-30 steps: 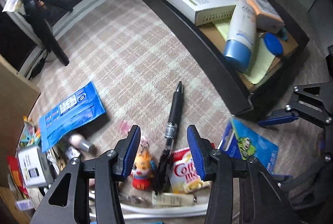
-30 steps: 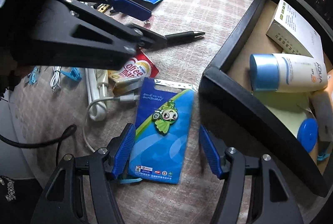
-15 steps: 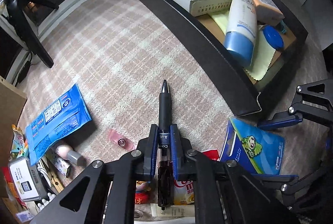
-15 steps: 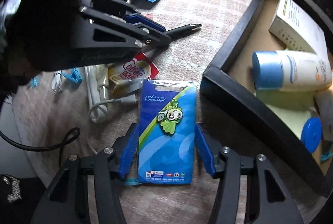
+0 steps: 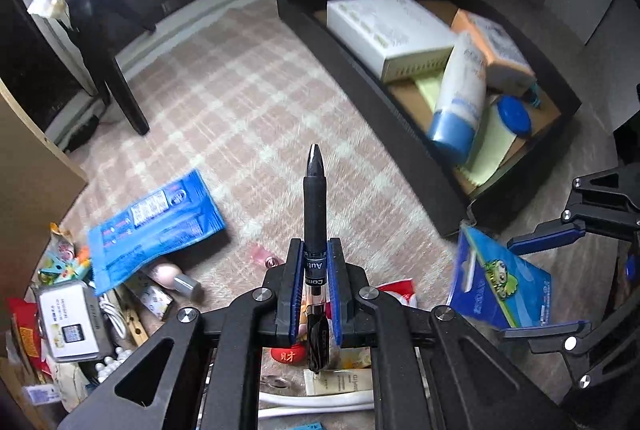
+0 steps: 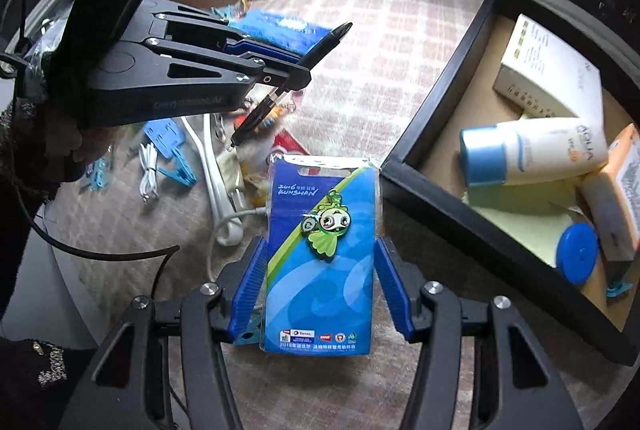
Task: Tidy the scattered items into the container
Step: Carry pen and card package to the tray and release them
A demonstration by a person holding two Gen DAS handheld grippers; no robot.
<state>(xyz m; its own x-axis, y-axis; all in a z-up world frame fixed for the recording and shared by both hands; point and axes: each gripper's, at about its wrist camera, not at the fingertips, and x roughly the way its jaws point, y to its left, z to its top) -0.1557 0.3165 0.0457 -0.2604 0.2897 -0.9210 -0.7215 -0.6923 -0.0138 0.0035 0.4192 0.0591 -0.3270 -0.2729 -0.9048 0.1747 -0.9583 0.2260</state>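
Note:
My left gripper (image 5: 314, 262) is shut on a black pen (image 5: 314, 198) and holds it above the plaid cloth, tip pointing forward; the pen also shows in the right wrist view (image 6: 320, 48). My right gripper (image 6: 320, 262) is shut on a blue card pack with a green mascot (image 6: 322, 250), lifted off the cloth; the pack also shows in the left wrist view (image 5: 500, 282). The black tray container (image 5: 384, 98) lies ahead right and holds a white box (image 5: 384, 34), a lotion tube (image 5: 456, 98), an orange box and a blue lid.
Clutter lies at the near left: a blue packet (image 5: 156, 226), a small pink bottle (image 5: 172, 276), a white cable (image 6: 216, 166), blue clips (image 6: 168, 146), a coffee sachet and a small toy. A black stand leg (image 5: 120, 82) rises at the far left.
My left gripper shut on the pen and lifted it off the cloth. My right gripper closed on the blue card pack and raised it.

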